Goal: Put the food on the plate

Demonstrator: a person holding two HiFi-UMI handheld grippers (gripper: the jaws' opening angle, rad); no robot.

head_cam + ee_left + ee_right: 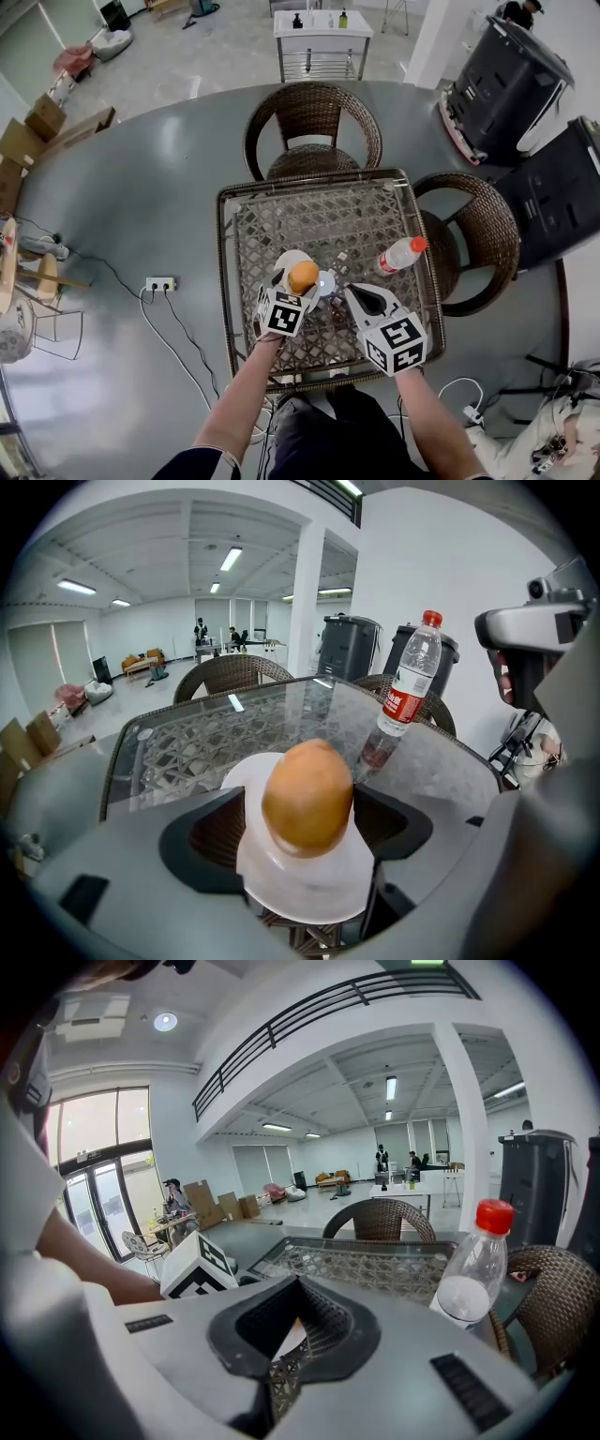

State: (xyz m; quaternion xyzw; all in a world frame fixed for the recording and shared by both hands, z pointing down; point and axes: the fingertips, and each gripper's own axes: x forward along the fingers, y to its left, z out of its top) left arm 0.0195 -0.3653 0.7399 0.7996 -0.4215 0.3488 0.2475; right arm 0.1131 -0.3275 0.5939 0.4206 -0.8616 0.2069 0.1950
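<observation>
The grey floor (141, 216) lies wide and open to the left of the table (319, 220), crossed only by a cable and a power strip (160, 283). To the right the space is tighter, where black bins (502, 89) stand near the table's corner.

The table is square, with a glass top over wicker lattice and a raised rim all round. One wicker chair (312, 117) is pushed against its far edge and a second (478, 234) against its right edge. The far half of the glass is bare; everything stands in the near half, well in from the rim.

A water bottle (401, 254) with a red cap lies toward the right side, apart from both tools.

The right gripper (367, 298) hovers over the near middle of the glass, its jaws clenched together with nothing between them.

The left gripper (298, 286) is just beside it. Its jaws are released and spread wide on either side of the food (308, 797).

A white plate (286, 260) sits on the glass under those jaws, with a small round clear object (325, 282) just right of it.

The food, rounded and orange-brown, rests on the plate.
</observation>
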